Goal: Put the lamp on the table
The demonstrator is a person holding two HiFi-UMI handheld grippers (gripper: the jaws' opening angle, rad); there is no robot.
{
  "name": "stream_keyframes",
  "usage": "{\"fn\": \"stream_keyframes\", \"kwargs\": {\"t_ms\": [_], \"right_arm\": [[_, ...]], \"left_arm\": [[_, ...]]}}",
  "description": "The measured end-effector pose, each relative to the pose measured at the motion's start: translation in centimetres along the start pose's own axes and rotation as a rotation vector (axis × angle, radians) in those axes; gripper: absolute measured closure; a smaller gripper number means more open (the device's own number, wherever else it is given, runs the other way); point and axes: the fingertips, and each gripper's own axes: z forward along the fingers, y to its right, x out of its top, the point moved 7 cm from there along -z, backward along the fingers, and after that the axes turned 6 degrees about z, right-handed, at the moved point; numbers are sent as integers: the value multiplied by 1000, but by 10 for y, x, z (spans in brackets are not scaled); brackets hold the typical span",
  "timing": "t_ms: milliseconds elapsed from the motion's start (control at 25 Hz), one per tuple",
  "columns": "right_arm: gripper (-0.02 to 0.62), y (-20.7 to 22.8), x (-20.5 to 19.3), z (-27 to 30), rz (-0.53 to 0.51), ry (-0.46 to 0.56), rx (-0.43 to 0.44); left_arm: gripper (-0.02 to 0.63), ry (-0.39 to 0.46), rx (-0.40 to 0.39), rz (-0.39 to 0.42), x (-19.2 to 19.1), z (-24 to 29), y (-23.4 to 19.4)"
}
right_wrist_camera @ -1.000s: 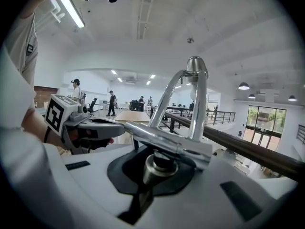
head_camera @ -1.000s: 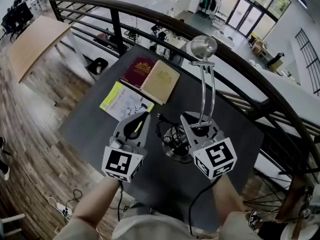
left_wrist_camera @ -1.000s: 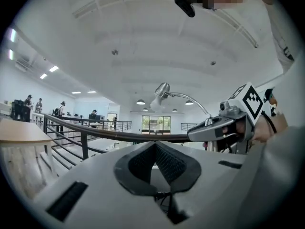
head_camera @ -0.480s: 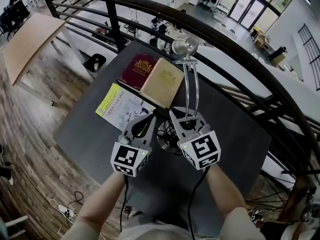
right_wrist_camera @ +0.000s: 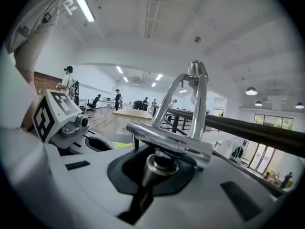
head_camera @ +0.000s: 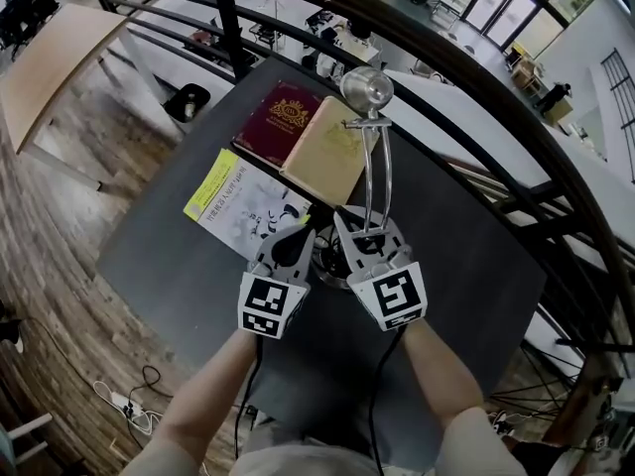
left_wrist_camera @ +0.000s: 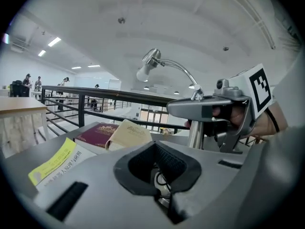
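Note:
The chrome desk lamp stands upright over the dark grey table. Its round head is up by the books, and its base is low between the two grippers. I cannot tell whether the base touches the table. My right gripper is shut on the lamp's stem just above the base, and the stem fills its jaw notch. My left gripper is shut and empty right beside the base. Only the lamp's black cord shows through its notch. The lamp's arm and head rise to its right.
A maroon book and a tan book lie at the table's far side, with a yellow-and-white booklet nearer on the left. A dark handrail curves behind the table above a drop to a lower floor. Wooden flooring lies to the left.
The lamp and my right gripper have shifted left, toward the books. My left gripper has moved in next to the lamp's base, so the two grippers now sit close together.

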Motion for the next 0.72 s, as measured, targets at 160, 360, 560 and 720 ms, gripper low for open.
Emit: {"fn": "stream_keyframes", "kwargs": {"t_ms": [160,360,560,720], "right_arm": [[597,-1,-2,2,-13,14,2],[597,-4,-3,1,-26,65,21],[597,-4,-11,0,66,58,51],[597,-4,-15,-2,87,63,15]], "left_arm": [[601,-52,4,5,-18,4,-1],[601,-102,2,-36,-33,5,1],[601,-102,-11,-32,-30,5,8],[601,-98,-10,-40,-30,5,12]]}}
